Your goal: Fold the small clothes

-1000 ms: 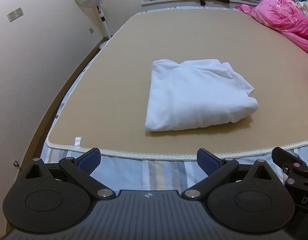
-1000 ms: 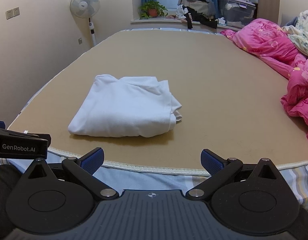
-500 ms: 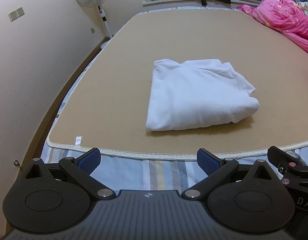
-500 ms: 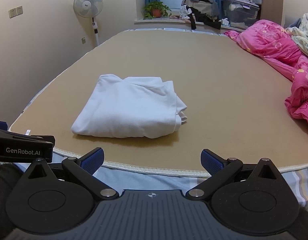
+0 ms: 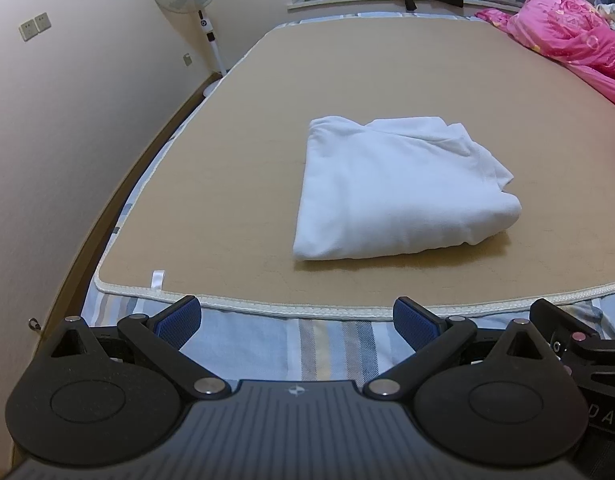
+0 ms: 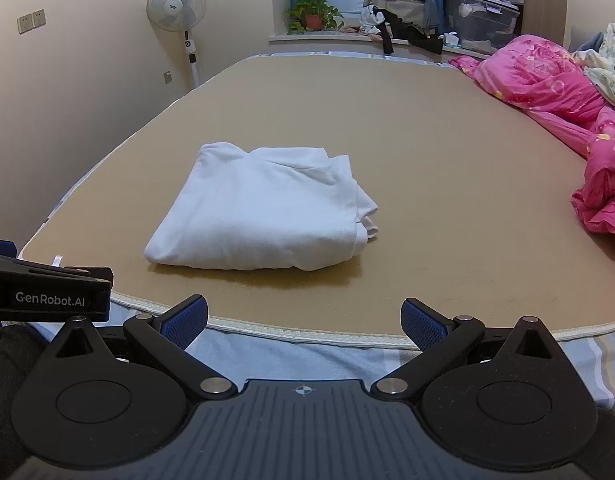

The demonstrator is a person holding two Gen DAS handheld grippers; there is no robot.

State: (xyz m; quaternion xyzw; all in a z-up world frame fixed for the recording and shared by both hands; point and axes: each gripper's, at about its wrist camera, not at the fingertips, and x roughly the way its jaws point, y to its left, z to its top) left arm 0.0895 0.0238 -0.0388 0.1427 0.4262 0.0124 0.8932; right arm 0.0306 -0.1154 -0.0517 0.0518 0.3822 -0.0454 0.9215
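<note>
One white garment (image 5: 399,196) lay on the tan mat (image 5: 235,152) that covered the bed, already folded into a compact rectangle, nearer the mat's front edge than its far edge and well in from both side edges. Its folded edge ran along the side facing the claws, and a few loose layers bunched at its right end. By the look of it, the folding of this piece was done or nearly so; at most that ragged right end could have been tidied. No other small clothes waited on the mat, so whether more remained I could not tell.

Both claws hung back over the striped sheet (image 5: 307,340) at the bed's front edge, short of the mat's braided border and apart from the garment. The left claw (image 5: 295,320) was spread wide and held nothing; the right claw (image 6: 305,320) was likewise released and empty. A pink quilt (image 6: 547,80) was heaped along the bed's right edge, and a standing fan (image 6: 176,0) stood beyond the far-left corner.
</note>
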